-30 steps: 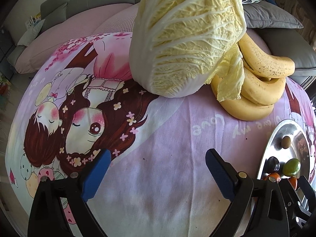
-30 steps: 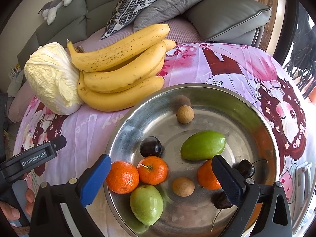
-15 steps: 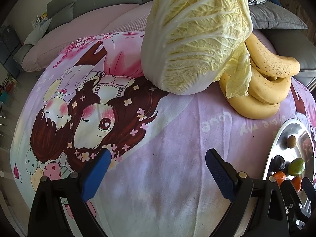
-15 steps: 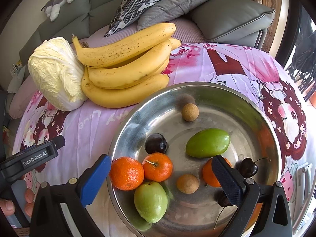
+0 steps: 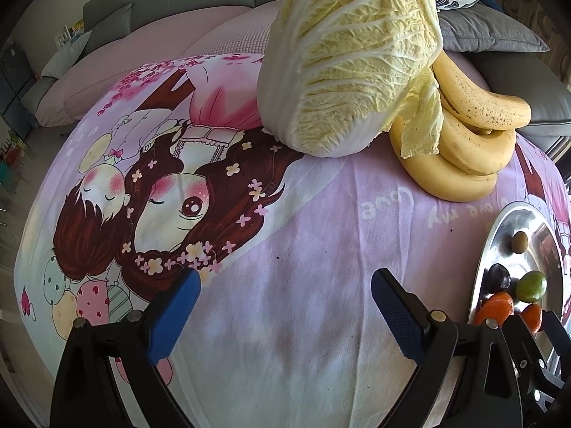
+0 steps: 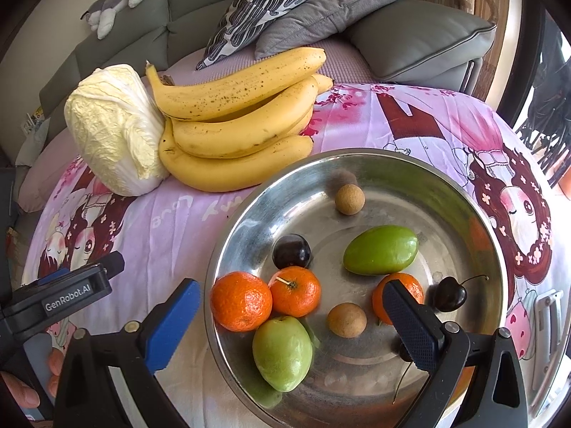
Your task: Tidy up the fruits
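A steel bowl holds oranges, two green fruits, a dark plum, brown longans and cherries. My right gripper is open and empty, hovering over the bowl's near side. A bunch of bananas lies behind the bowl on the cloth. My left gripper is open and empty above bare cloth, left of the bowl. The bananas are far ahead of it to the right.
A napa cabbage leans against the bananas; it also shows in the right wrist view. A pink cartoon-print cloth covers the round table. A grey sofa with cushions stands behind. The left gripper body sits left of the bowl.
Both grippers have drawn back and shifted a little; the cabbage, bananas and bowl appear slightly farther and more to the right. Nothing was grasped or released.
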The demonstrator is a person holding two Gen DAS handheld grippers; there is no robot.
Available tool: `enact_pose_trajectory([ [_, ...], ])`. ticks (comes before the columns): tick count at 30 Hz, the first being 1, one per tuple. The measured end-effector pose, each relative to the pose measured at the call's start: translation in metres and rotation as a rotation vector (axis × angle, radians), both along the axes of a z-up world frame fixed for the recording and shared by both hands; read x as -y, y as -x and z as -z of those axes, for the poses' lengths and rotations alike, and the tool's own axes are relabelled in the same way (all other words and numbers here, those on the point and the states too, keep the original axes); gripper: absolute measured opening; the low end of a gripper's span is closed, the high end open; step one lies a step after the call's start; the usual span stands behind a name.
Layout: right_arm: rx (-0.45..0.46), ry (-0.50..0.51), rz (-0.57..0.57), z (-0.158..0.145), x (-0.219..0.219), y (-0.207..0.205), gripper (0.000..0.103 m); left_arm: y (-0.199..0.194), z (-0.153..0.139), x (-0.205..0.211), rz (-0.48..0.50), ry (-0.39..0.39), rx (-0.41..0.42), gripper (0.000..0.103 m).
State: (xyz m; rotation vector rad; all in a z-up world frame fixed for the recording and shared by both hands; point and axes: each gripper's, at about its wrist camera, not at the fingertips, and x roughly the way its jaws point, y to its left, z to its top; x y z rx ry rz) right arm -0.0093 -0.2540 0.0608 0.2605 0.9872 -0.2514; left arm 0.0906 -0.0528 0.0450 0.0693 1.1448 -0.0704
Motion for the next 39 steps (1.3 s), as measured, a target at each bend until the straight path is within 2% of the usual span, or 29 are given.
enact_pose_trajectory([
  [9, 0.006, 0.01, -0.022, 0.0, -0.012, 0.013, 0.103, 0.018, 0.003, -0.011, 0.006, -0.019, -0.009, 0.097],
  [28, 0.029, -0.003, -0.037, 0.003, -0.037, 0.044, 0.103, 0.066, 0.009, -0.033, 0.044, -0.002, -0.054, 0.097],
  [39, -0.039, 0.006, -0.006, 0.02, -0.042, 0.062, 0.103, 0.084, 0.016, -0.048, 0.056, -0.004, -0.071, 0.097],
])
